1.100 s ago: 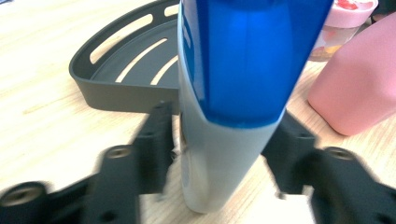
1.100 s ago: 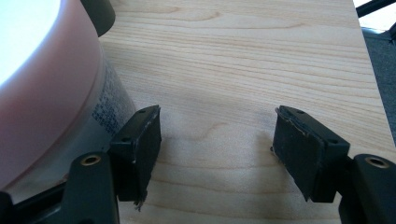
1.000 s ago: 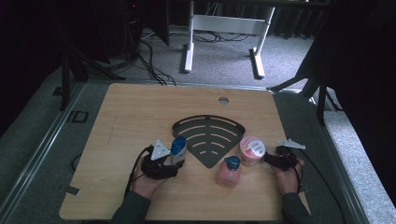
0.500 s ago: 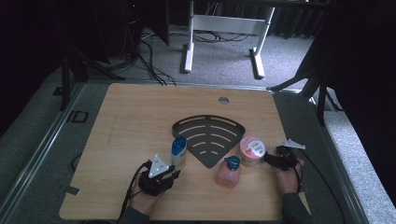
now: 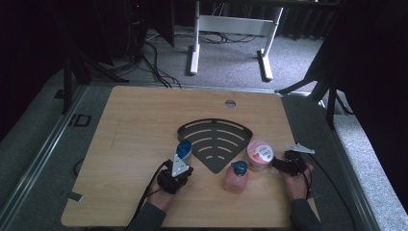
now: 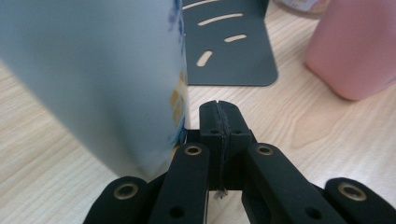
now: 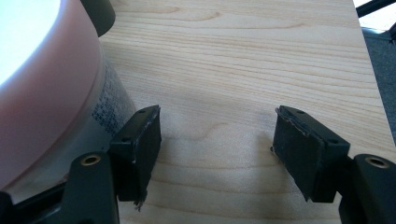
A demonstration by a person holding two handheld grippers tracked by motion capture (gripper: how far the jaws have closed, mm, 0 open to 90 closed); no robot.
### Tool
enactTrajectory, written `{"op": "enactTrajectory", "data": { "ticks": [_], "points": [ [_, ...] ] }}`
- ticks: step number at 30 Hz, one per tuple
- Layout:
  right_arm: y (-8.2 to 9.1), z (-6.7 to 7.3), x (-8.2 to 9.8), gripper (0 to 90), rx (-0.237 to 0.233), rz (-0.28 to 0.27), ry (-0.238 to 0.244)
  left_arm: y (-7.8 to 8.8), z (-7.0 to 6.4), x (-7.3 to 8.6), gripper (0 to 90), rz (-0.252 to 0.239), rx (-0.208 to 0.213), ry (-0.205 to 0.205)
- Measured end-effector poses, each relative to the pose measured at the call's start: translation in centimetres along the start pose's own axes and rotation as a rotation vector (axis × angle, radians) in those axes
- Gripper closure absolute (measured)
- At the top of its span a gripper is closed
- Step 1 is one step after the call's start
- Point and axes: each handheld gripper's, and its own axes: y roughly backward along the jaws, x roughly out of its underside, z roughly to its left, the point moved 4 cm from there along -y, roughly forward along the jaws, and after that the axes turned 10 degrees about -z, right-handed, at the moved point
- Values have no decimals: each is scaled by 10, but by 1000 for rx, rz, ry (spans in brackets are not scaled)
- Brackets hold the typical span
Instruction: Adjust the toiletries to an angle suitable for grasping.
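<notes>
A pale bottle with a blue cap (image 5: 184, 151) stands upright by the left tip of the dark slotted fan-shaped plate (image 5: 215, 139). My left gripper (image 5: 182, 164) sits just in front of it. Its jaws have just been closing and now meet with nothing between them (image 6: 218, 109), while the bottle (image 6: 93, 70) rises right beside them on the left. A pink bottle with a blue cap (image 5: 236, 177) stands in front of the plate (image 6: 229, 51). My right gripper (image 5: 275, 163) is open (image 7: 217, 135), its left pad right beside a pink-lidded jar (image 7: 42, 93), bare wood between the jaws.
The wooden table (image 5: 144, 120) has a round cable hole (image 5: 230, 103) near its far edge. Grey carpet, a white desk frame (image 5: 195, 43) and floor cables lie beyond it. The pink bottle (image 6: 355, 46) stands close to the right of my left gripper.
My left gripper drew back from the bottle's left side toward the table's front edge and dropped lower. Its jaws went from open to shut. The bottle and the right hand stayed put.
</notes>
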Motion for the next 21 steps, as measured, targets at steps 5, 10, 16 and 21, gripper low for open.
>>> {"op": "enactTrajectory", "data": {
  "ticks": [5,10,16,21],
  "points": [
    [0,0,0,321,0,0,0,-1,10,0,895,8,-8,-44],
    [0,0,0,321,0,0,0,-4,25,-1,885,9,11,-78],
    [0,0,0,321,0,0,0,-11,46,-4,886,25,-11,-70],
    [0,0,0,321,0,0,0,-19,60,-7,886,31,-23,-43]
  ]
}}
